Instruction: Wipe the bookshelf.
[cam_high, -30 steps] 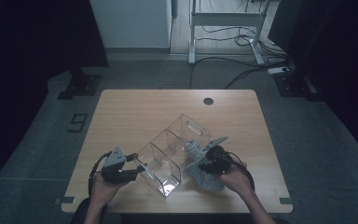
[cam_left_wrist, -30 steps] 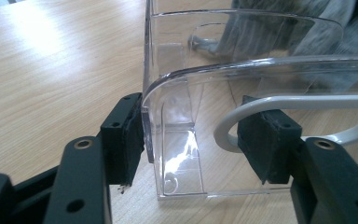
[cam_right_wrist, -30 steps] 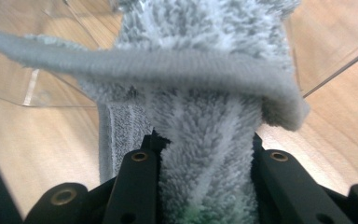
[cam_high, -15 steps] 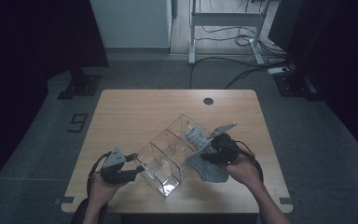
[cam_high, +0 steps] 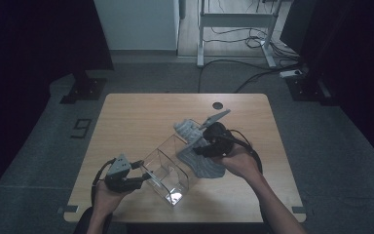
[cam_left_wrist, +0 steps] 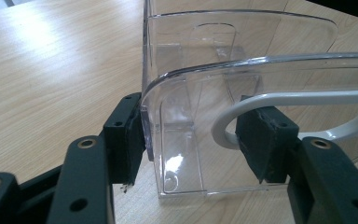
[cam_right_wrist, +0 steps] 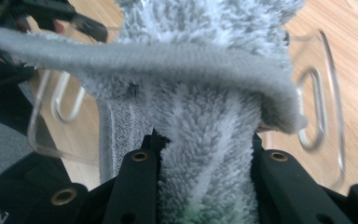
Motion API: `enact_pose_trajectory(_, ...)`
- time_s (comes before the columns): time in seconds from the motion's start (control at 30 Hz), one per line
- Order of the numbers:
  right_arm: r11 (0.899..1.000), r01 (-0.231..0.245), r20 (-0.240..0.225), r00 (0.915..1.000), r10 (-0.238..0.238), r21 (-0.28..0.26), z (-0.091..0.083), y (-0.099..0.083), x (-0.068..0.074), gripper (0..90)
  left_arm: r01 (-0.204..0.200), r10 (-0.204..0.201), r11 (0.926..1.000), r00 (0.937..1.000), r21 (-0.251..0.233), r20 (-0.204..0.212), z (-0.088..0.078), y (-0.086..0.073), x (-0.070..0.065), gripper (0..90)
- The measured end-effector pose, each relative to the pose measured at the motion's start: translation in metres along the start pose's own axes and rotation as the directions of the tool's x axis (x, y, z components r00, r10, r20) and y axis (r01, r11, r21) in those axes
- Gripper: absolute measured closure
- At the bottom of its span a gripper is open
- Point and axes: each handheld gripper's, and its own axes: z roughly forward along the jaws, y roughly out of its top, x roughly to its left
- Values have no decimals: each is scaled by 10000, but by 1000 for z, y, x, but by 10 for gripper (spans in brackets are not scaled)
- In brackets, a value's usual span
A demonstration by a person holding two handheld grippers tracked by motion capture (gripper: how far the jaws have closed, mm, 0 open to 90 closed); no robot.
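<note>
While the left hand-held gripper (cam_high: pixel 143 178) sits low at the table's (cam_high: pixel 126 122) near left, its black jaws are clamped across one end wall of the clear bin (cam_high: pixel 168 170): one pad outside the rounded corner, the other inside by the oval handle cutout. Bin is hard transparent plastic, rectangular, with inner dividers, standing skewed on pale wood-grain. Right hand-held gripper (cam_high: pixel 195 146) is pinched tight on a grey towel (cam_high: pixel 202 163), thick fluffy pile with a flat stitched hem, bunched between the jaws. Towel hangs from the gripper just beside the bin's far right end, lower folds resting on the table.
</note>
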Motion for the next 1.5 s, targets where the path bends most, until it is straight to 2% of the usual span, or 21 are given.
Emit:
enact_pose_trajectory(0.03,10000,17,-61,10000,-17,7,1,2,1,681,8,-8,10000,10000,-3,6,0,0,0,433)
enact_pose_trajectory(0.07,9999,112,-151,9998,-112,36,8,14,5,680,8,-8,10000,10000,-6,-2,0,0,0,433)
enact_pose_trajectory(0.2,9997,221,-306,9993,-217,122,18,25,10,680,-2,2,10000,10000,-5,-2,0,0,0,433)
enact_pose_trajectory(0.23,9992,321,-350,9989,-313,217,27,33,14,680,-4,5,10000,10000,-2,8,0,0,0,433)
enact_pose_trajectory(0.5,9980,499,-437,9979,-482,386,54,51,23,679,-11,11,10000,10000,6,20,0,0,0,433)
enact_pose_trajectory(0.53,9981,473,-516,9976,-452,404,64,54,24,678,3,-3,10000,10000,-13,11,0,0,0,433)
enact_pose_trajectory(0.63,9978,466,-567,9974,-440,465,70,56,25,676,-19,19,10000,10000,18,1,0,0,0,433)
enact_pose_trajectory(0.67,9977,419,-622,9973,-386,539,79,58,27,675,-21,21,10000,10000,20,-2,0,0,0,433)
enact_pose_trajectory(0.77,9973,381,-712,9969,-336,629,87,59,28,674,-10,10,10000,10000,24,5,0,0,0,433)
enact_pose_trajectory(0.83,9950,485,-606,9972,-433,868,99,60,31,673,16,-16,10000,10000,12,9,1,0,0,433)
enact_pose_trajectory(1.03,9926,505,-605,9972,-440,1104,114,60,35,675,2,-2,10000,10000,26,3,1,0,0,433)
enact_pose_trajectory(1.1,9891,601,-409,9976,-550,1348,124,60,36,678,3,-3,10000,10000,25,3,1,0,0,433)
enact_pose_trajectory(1.33,9849,633,-260,9979,-599,1609,130,59,35,696,13,-13,10000,10000,37,-1,1,0,0,433)
enact_pose_trajectory(1.43,9855,560,-284,9982,-521,1604,129,57,34,697,39,-39,10000,10000,53,-13,1,0,0,433)
enact_pose_trajectory(1.5,9843,668,-256,9977,-634,1632,127,55,35,695,51,-51,10000,10000,54,-31,1,0,0,434)
